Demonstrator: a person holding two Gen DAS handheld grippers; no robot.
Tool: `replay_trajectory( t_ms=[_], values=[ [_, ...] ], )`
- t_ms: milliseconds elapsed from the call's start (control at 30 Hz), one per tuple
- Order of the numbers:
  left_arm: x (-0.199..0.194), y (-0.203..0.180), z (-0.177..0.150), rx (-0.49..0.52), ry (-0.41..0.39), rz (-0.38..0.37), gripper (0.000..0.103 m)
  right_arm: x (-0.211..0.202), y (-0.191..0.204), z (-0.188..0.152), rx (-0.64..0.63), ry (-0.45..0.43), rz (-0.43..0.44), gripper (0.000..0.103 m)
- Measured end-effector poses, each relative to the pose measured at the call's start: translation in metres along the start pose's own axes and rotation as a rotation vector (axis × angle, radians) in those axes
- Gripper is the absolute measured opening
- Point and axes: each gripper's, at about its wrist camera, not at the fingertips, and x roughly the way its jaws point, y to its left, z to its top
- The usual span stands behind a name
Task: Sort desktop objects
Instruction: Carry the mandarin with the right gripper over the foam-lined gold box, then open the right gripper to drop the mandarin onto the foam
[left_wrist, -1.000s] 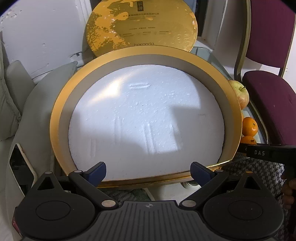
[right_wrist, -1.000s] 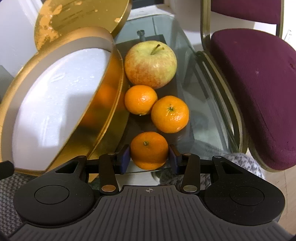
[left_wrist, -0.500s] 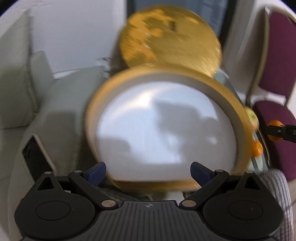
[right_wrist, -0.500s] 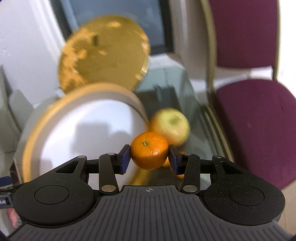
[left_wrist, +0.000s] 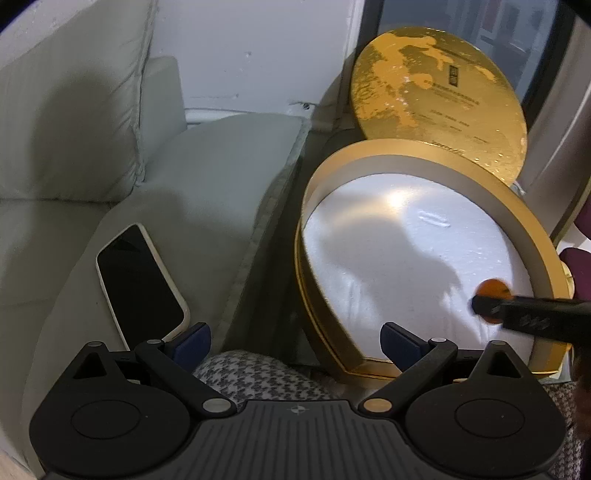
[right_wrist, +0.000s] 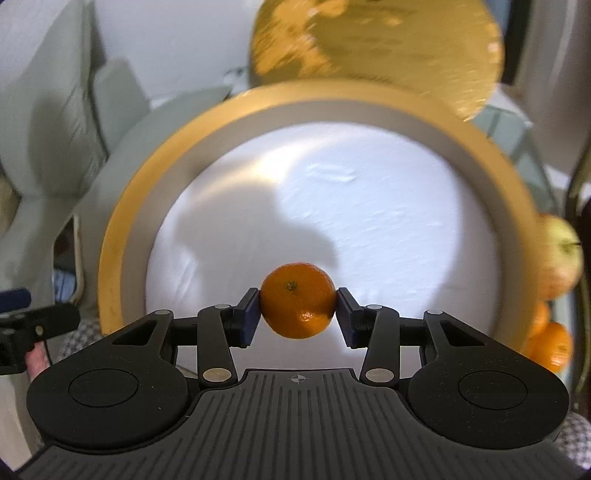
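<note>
Round box (right_wrist: 114, 236): gold rim, white foam floor; behind it a gold lid (left_wrist: 436, 99) mottled with paler patches; left of it a black-screened phone (left_wrist: 140, 284) in a cream case, and below it grey-and-white houndstooth fabric (left_wrist: 258, 373); orange tangerine (right_wrist: 297, 301) between blue pads (right_wrist: 249, 314).

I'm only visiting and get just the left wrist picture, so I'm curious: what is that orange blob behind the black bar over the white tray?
Observer: It's a mandarin, clamped between the jaws of the right gripper, over the white foam.
Operator: Is there any other fruit around?
Observer: Yes, an apple sits outside the right rim of the gold box.
Operator: Only that one?
Observer: No, more mandarins lie beside the apple, nearer the camera. They look like two, partly hidden by the rim.
</note>
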Motion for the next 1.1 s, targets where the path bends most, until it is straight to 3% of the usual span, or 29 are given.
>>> replay_trajectory(
  t_ms=[233, 400, 633, 833, 1000, 1100],
  values=[
    [0.012, 0.009, 0.002, -0.023, 0.017, 0.002, 0.098, 0.032, 0.022, 0.001, -0.046, 0.063, 0.049, 0.046],
    [0.017, 0.009, 0.001, -0.030, 0.033, 0.002, 0.098, 0.042, 0.025, -0.003, -0.055, 0.064, 0.039, 0.046],
    [0.011, 0.004, -0.001, -0.009, 0.031, 0.008, 0.098, 0.042, 0.023, -0.002, -0.066, 0.081, 0.044, 0.053],
    [-0.005, -0.009, -0.002, 0.026, 0.017, 0.002, 0.098, 0.014, 0.014, -0.002, -0.042, 0.052, 0.039, 0.056],
    [-0.022, -0.026, -0.002, 0.042, 0.020, -0.022, 0.098, -0.040, -0.011, -0.011, 0.023, -0.040, 0.053, 0.066],
    [-0.035, -0.046, -0.006, 0.098, 0.001, -0.046, 0.098, -0.073, -0.033, -0.025, 0.070, -0.087, 0.041, 0.067]
  ],
)
